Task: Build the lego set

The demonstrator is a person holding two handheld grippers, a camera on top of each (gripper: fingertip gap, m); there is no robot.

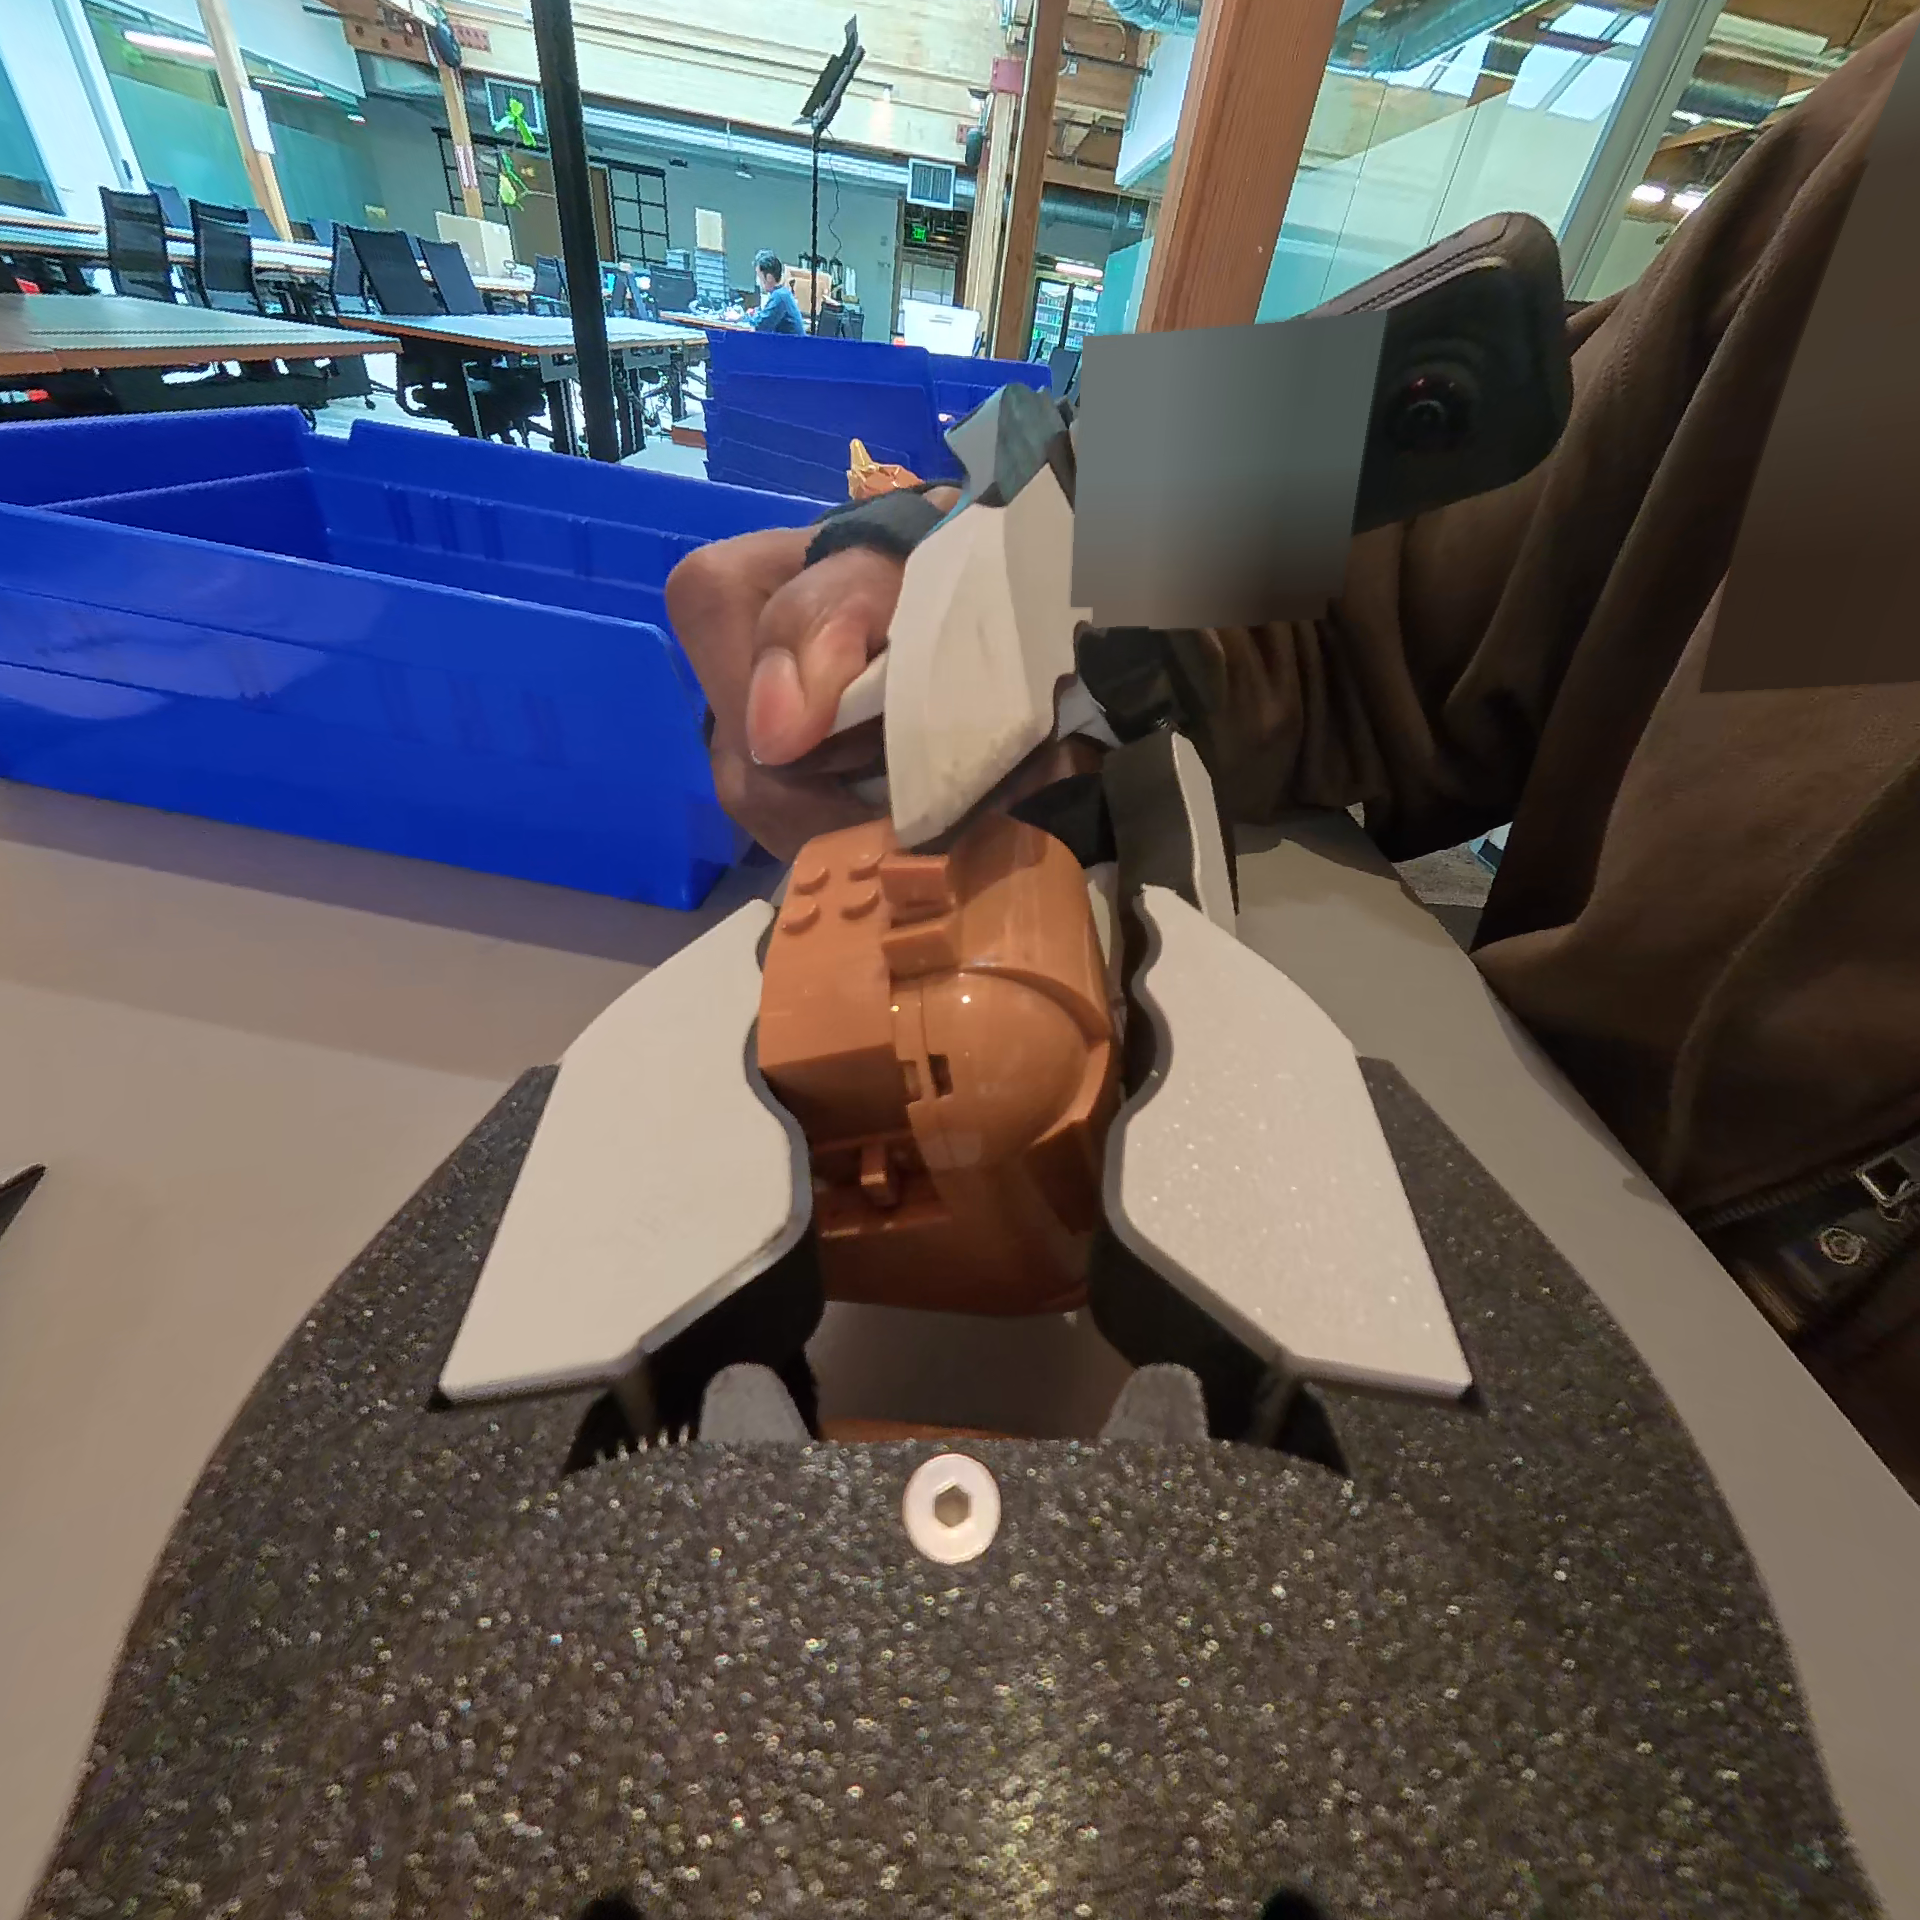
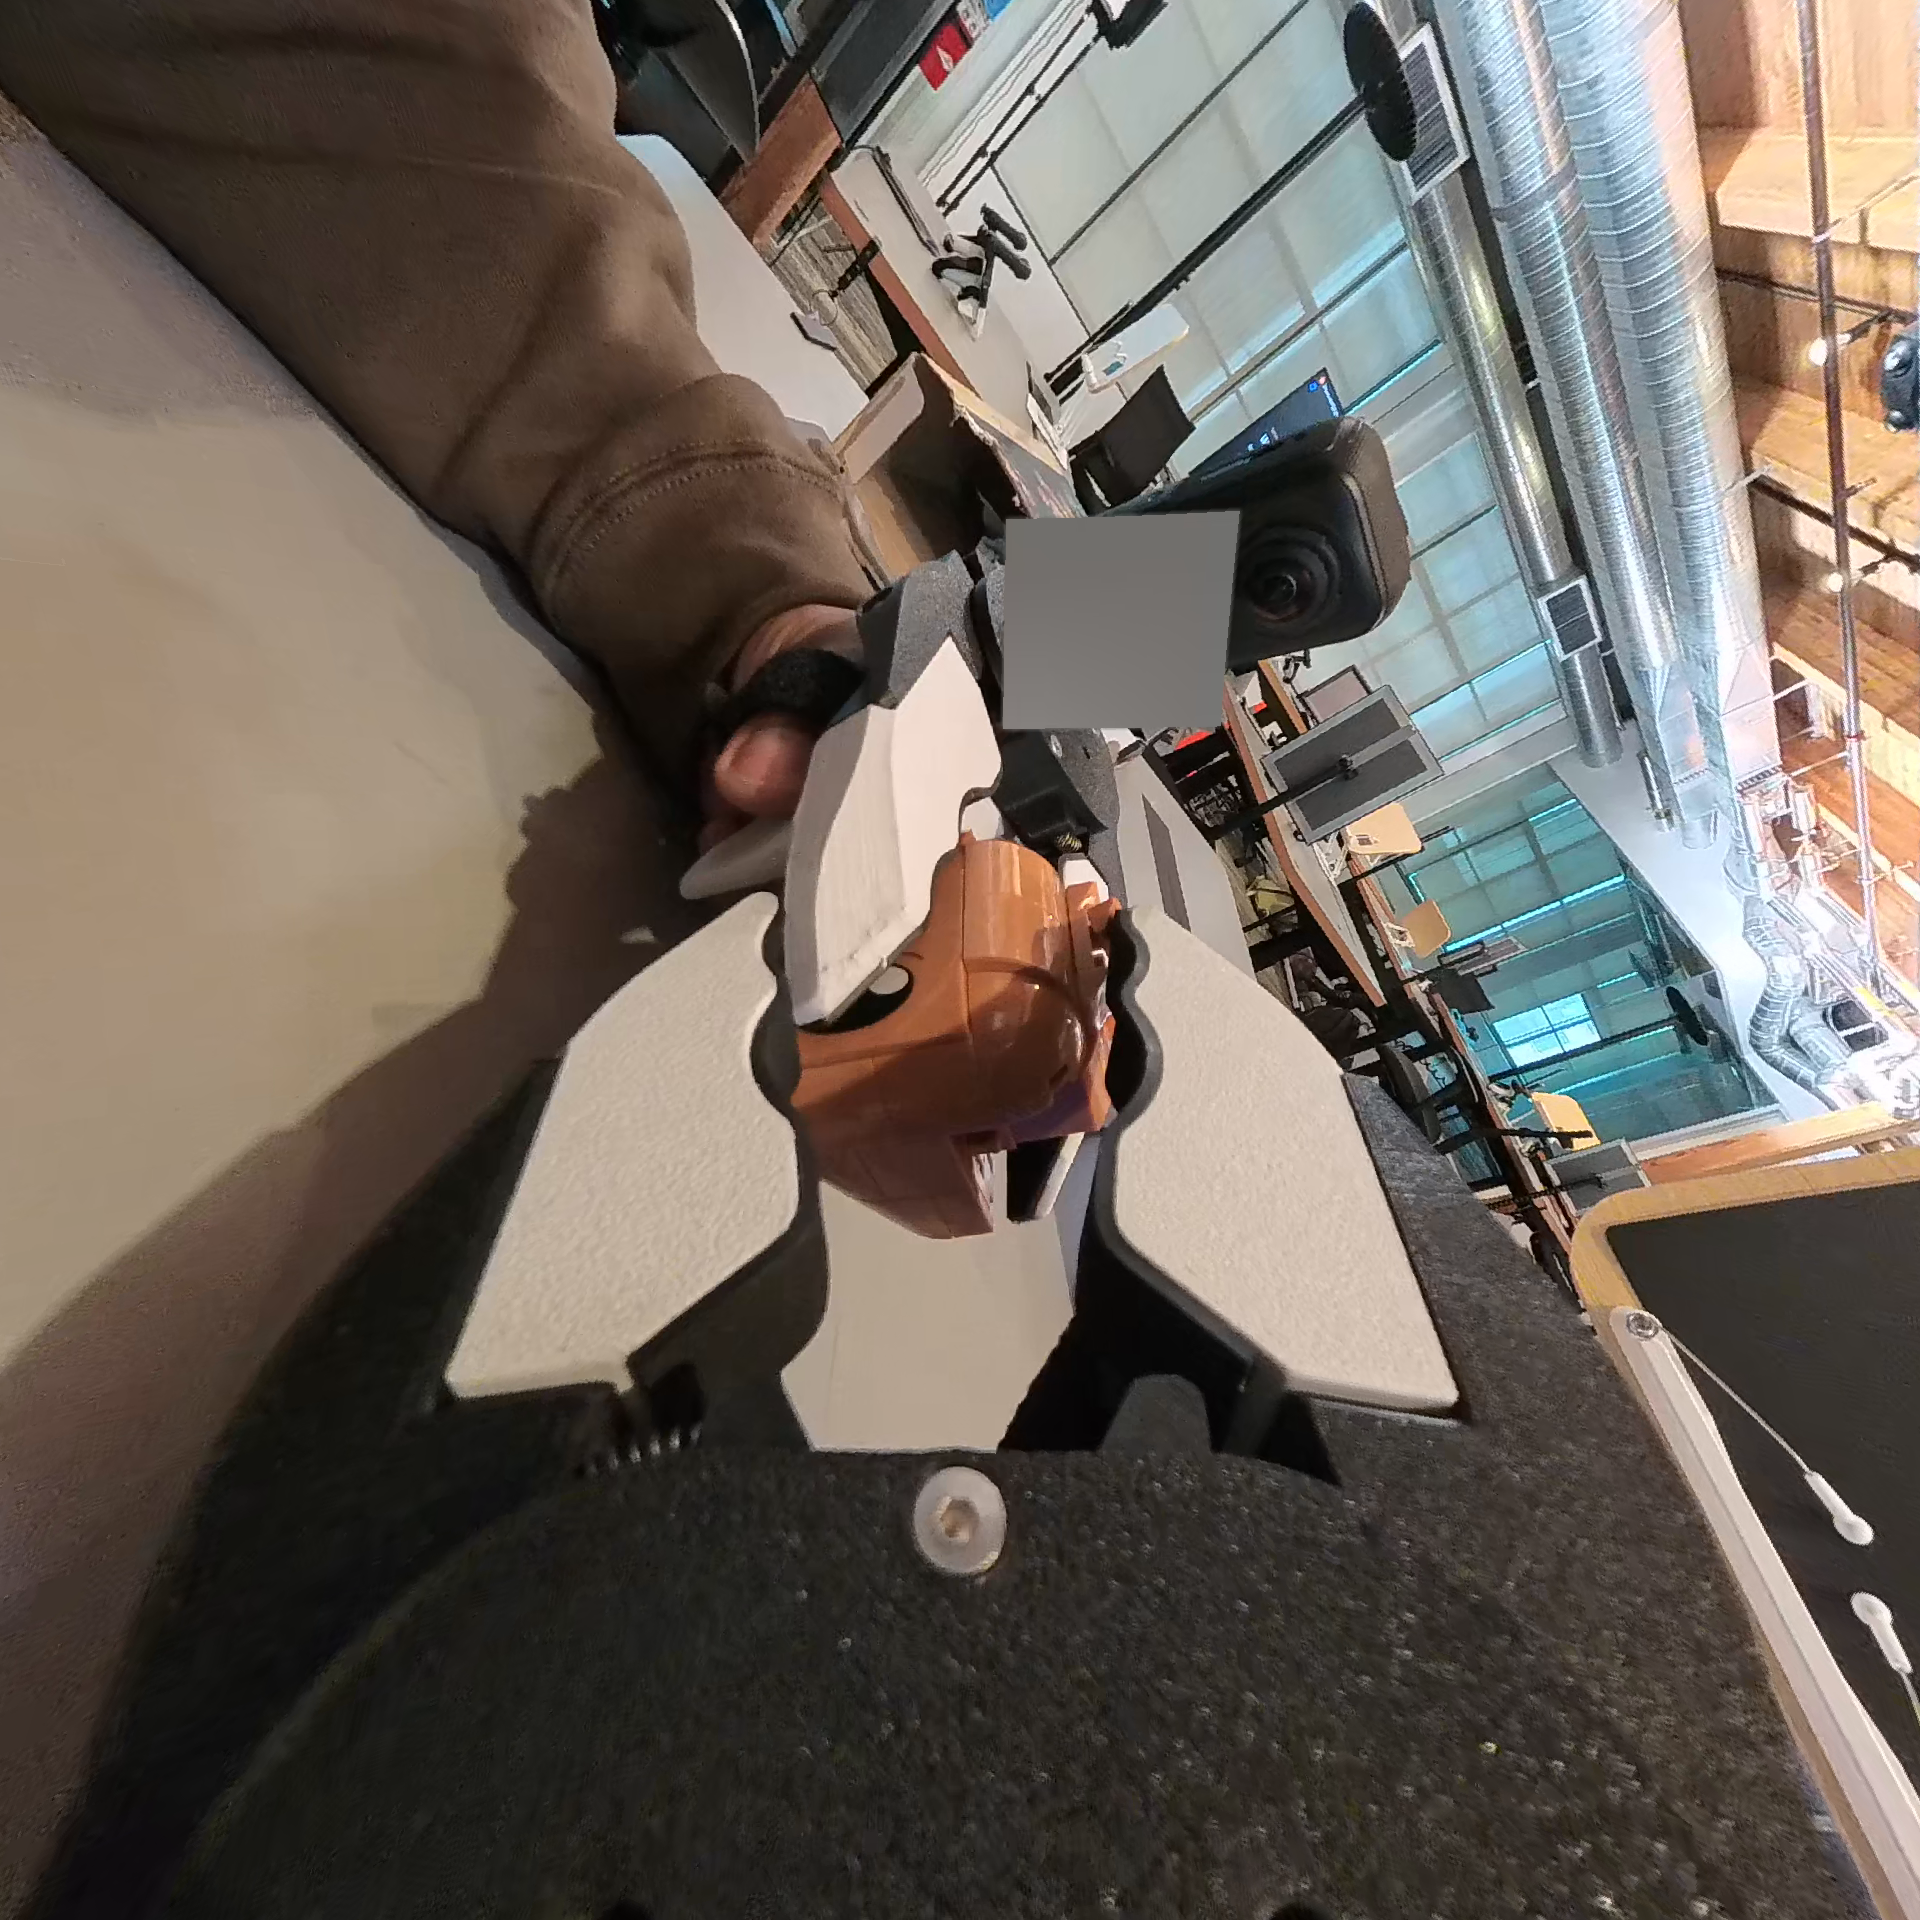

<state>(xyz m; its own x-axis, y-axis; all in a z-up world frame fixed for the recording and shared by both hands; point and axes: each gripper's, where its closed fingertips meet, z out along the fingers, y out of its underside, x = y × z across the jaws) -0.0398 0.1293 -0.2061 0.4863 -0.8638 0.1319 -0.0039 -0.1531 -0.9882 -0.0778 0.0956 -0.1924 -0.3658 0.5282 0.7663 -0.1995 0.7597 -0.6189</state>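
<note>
**Brown Lego block clamped from both ends**

In the left wrist view the left gripper (image 1: 940, 1049) sits at the centre of the frame, its two pale fingers (image 1: 644, 1164) closed part-way onto the sides of a brown Lego assembly (image 1: 935, 1091). The block's long axis runs away from the camera, up the frame: its studded end points toward the upper middle, its rounded dome faces up and to the right, and the near end hangs between the finger roots. It is lifted clear of the grey table (image 1: 260, 1039).

At the far studded end the right gripper (image 1: 997, 831) comes down from the upper right, one white finger tip touching the block's top edge. A hand (image 1: 790, 686) grips its handle. Blue bins (image 1: 343, 644) stand at mid-left on the table.

In the right wrist view the right gripper (image 2: 951, 1039) is narrowed onto the same assembly (image 2: 935, 1049), held at frame centre. The left gripper (image 2: 966, 966) enters from above, one white finger lying over the block's upper left. A brown sleeve (image 2: 468, 312) fills the upper left.
</note>
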